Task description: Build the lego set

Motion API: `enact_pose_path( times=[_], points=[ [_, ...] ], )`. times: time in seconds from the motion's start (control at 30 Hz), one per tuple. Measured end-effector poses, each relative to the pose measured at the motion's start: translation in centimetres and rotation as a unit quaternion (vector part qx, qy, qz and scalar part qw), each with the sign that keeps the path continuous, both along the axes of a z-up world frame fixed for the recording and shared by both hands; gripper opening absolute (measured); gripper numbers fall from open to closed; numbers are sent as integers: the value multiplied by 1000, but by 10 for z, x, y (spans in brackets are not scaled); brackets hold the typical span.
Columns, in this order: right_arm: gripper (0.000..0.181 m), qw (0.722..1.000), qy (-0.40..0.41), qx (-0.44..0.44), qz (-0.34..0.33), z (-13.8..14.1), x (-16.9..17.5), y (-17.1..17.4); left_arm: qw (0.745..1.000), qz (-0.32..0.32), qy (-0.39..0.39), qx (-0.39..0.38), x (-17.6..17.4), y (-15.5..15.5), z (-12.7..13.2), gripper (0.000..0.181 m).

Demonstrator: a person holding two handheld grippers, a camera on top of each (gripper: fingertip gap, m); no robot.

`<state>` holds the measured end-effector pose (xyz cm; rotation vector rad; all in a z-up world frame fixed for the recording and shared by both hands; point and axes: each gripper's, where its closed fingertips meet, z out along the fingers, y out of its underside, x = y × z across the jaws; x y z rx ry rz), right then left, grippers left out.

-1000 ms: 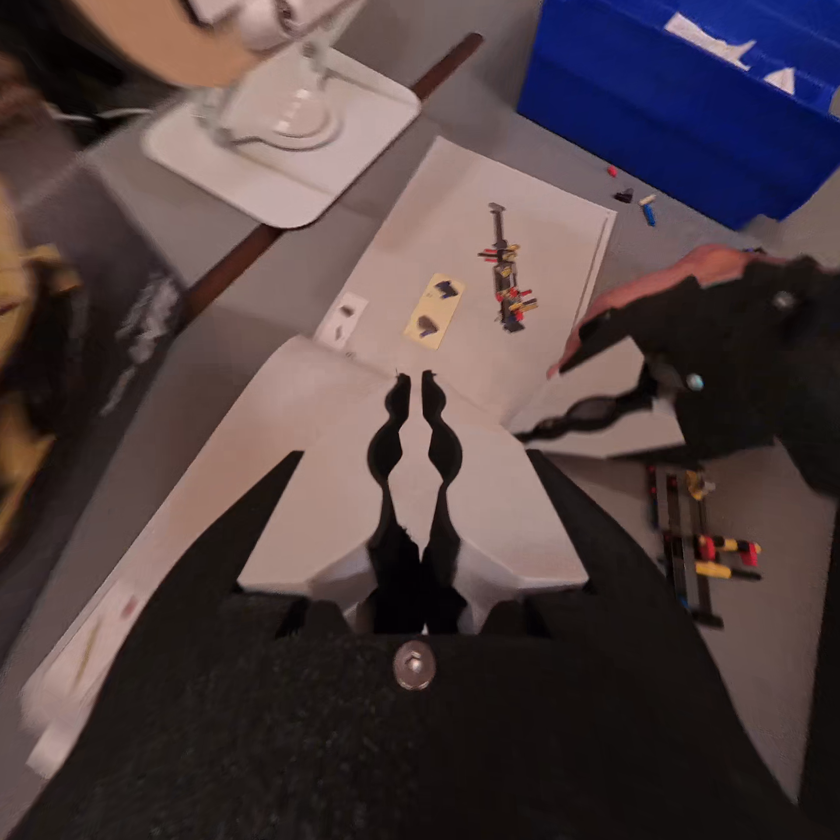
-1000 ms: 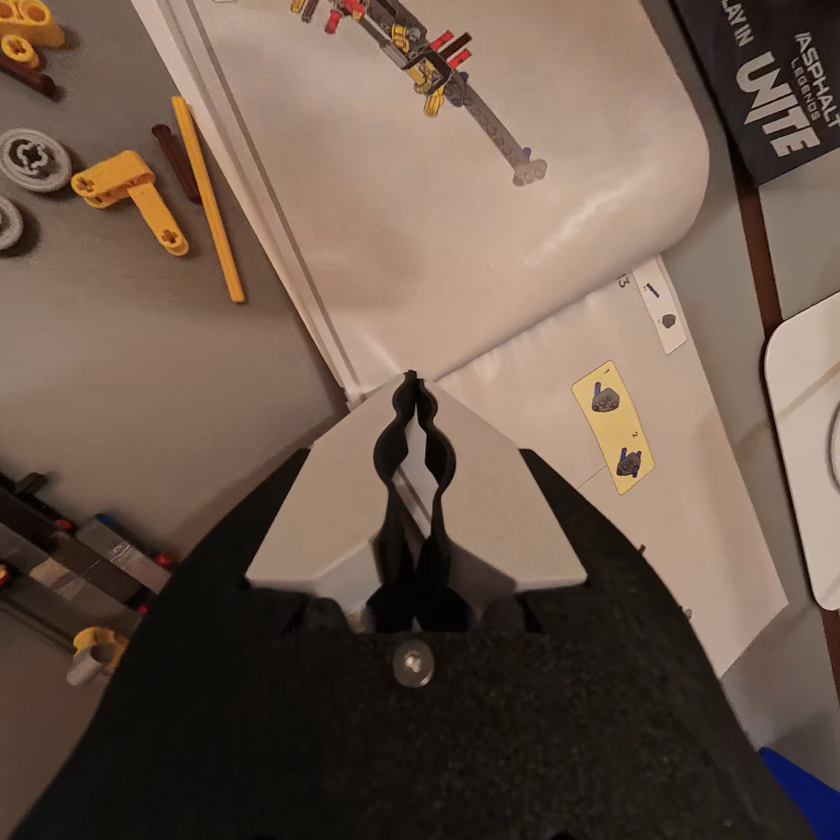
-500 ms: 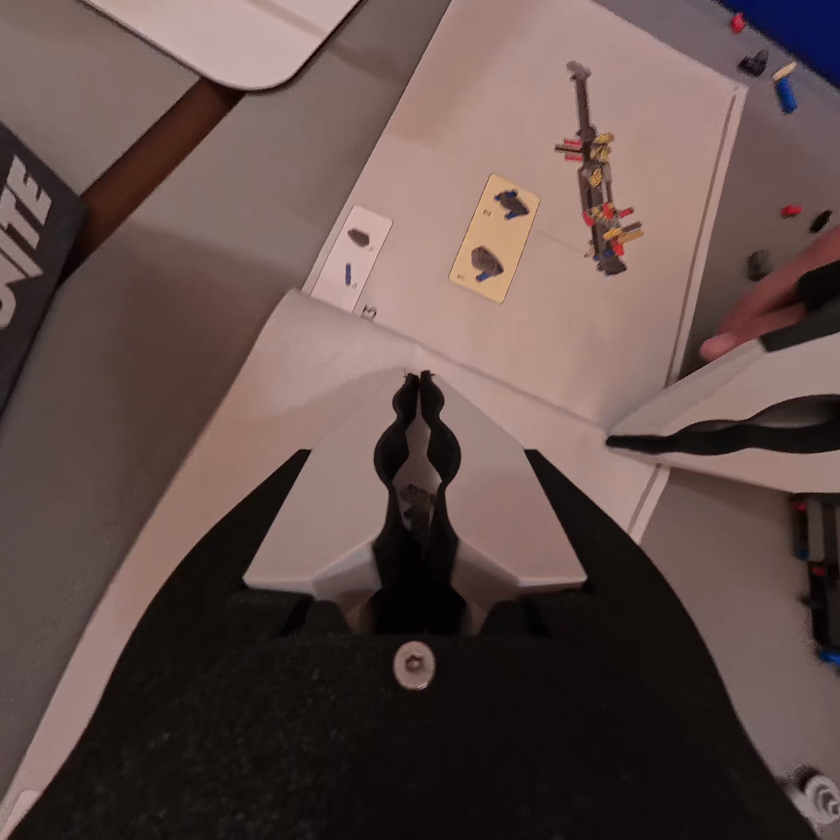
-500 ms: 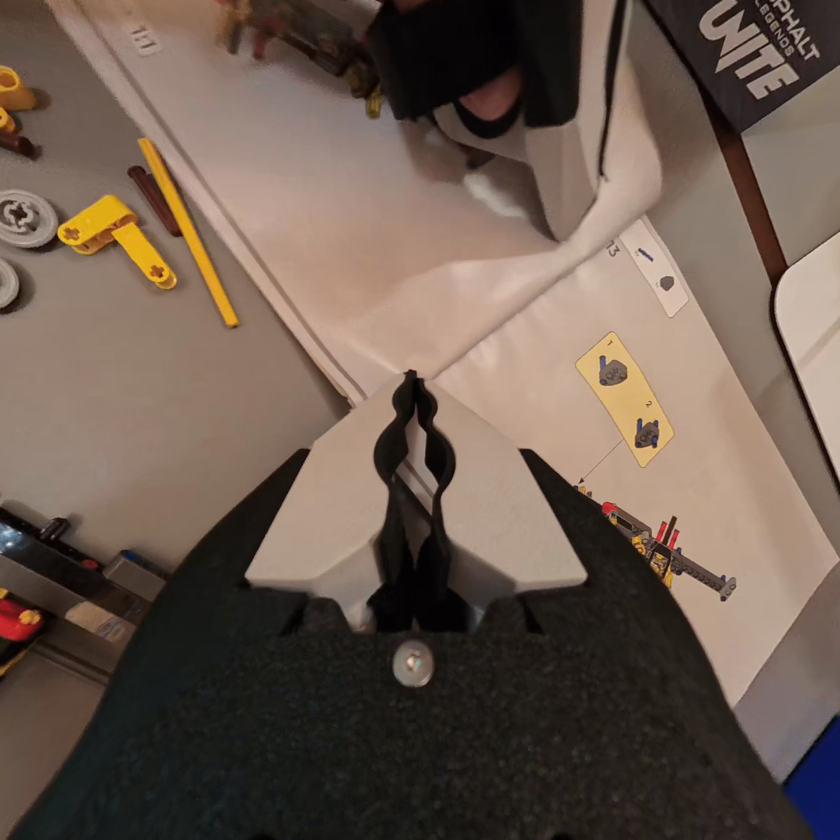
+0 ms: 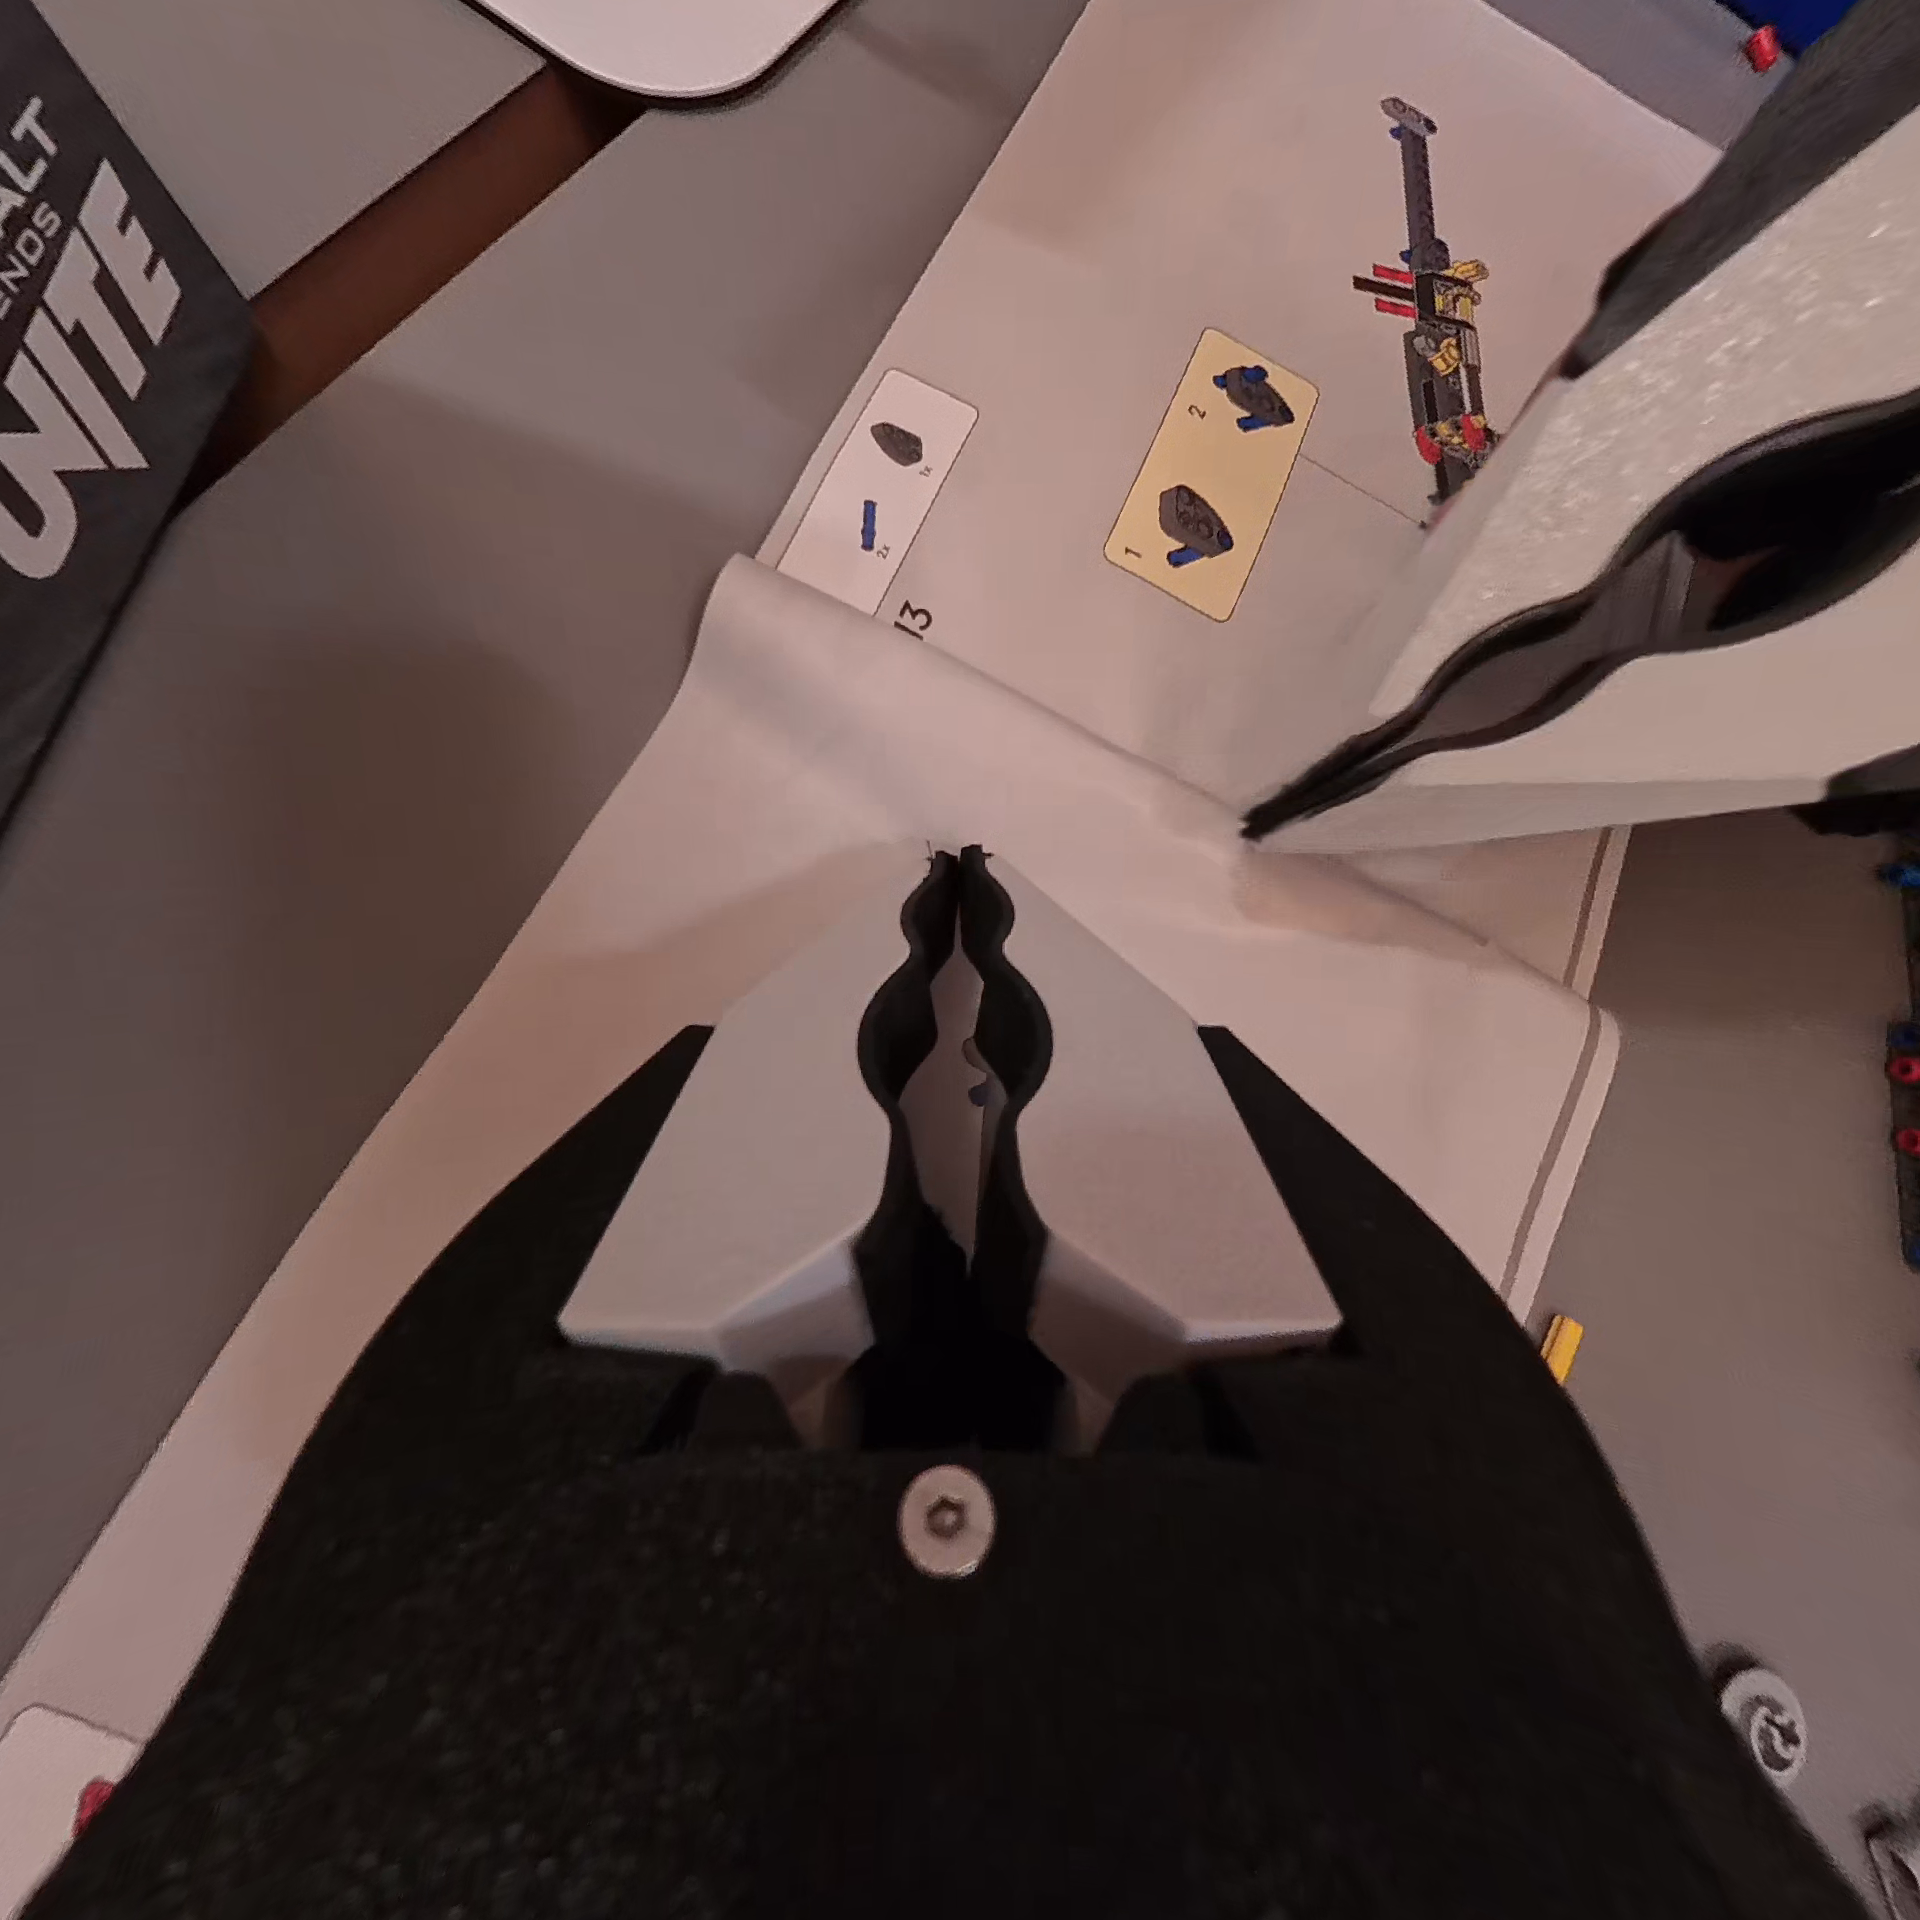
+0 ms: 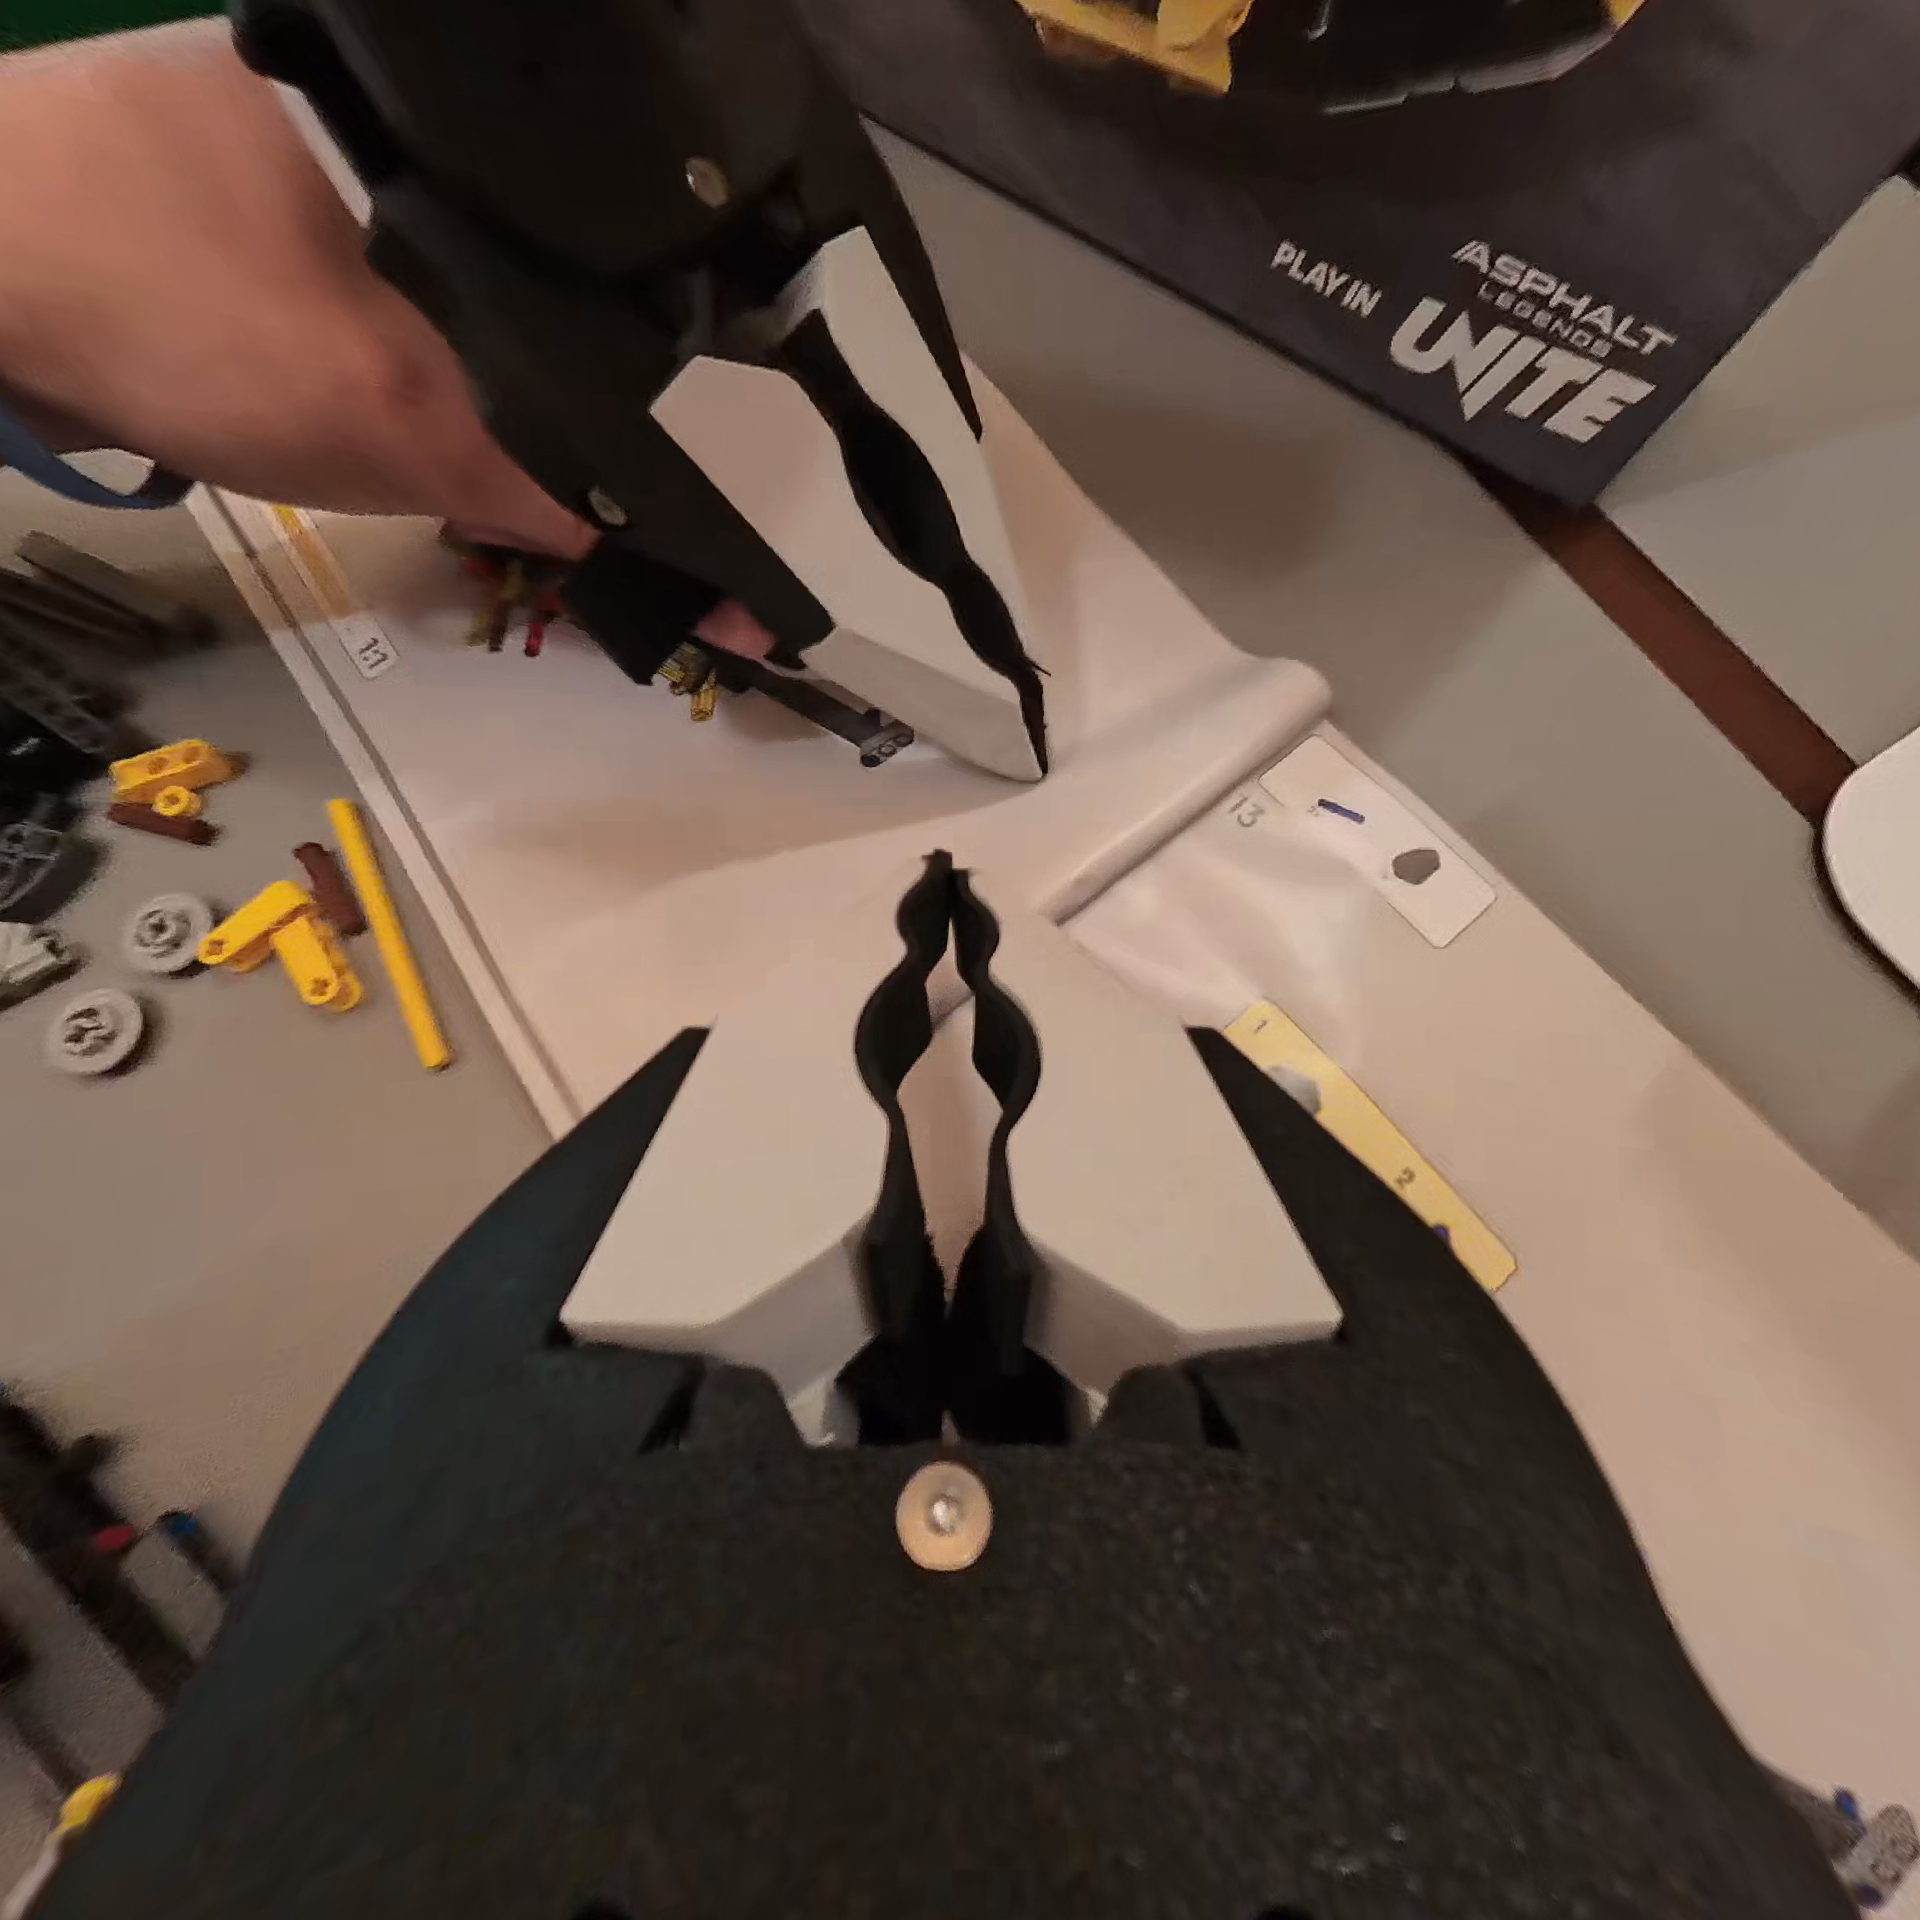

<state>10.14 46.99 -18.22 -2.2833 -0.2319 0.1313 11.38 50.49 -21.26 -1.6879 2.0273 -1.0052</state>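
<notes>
The open white instruction booklet point(image 5: 1091, 312) lies on the grey table, with one page folded over into a curled crease point(image 5: 883, 707). My left gripper point(image 5: 958, 857) is shut and empty, its tips down on the folded page. My right gripper point(image 6: 940, 868) is also shut and empty, just over the same page beside the crease point(image 6: 1174, 800). Each gripper shows in the other's view: the right one point(image 5: 1252, 826) close to my left tips, the left one point(image 6: 1037, 764) held by a hand point(image 6: 208, 343). A dark part-built assembly point(image 6: 94, 1558) lies at the lower left.
Loose parts lie left of the booklet: a yellow axle point(image 6: 390, 935), a yellow liftarm point(image 6: 281, 940), grey wheels point(image 6: 94, 1029). The dark set box point(image 6: 1351, 208) stands behind the booklet. A white stand base point(image 6: 1881, 852) sits at the right, past a brown table seam point(image 6: 1683, 644). There is about 5 cm between the tips of the two grippers. Between my right fingertips and the dark part-built assembly point(image 6: 94, 1558) there is roughly 20 cm.
My left gripper has come down onto the folded page, close to the right gripper. The curled page now lies flatter. The right view has tilted up and shows the box.
</notes>
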Motion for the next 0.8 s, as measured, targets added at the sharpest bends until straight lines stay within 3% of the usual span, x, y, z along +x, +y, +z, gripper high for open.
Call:
enact_pose_path(
  times=[0.1,0.2,0.4,0.5,0.6,0.8],
  points=[
    [0,998,-54,-38,-7,-20,11,-2,1000,7,0,3,0,0,0,0],
    [0,997,-70,-31,-5,-23,13,-5,1000,10,-2,6,1,0,0,0],
    [0,999,-34,-36,-5,-21,13,-4,1000,6,0,6,1,0,0,0],
    [0,999,31,6,-15,-5,20,18,1000,8,-2,2,1,0,0,0],
    [0,999,23,-1,-33,-13,42,33,1000,13,-2,-10,1,0,0,0],
    [0,999,5,-24,-33,-25,47,34,1000,16,-1,-10,3,1,0,0]
  ],
)
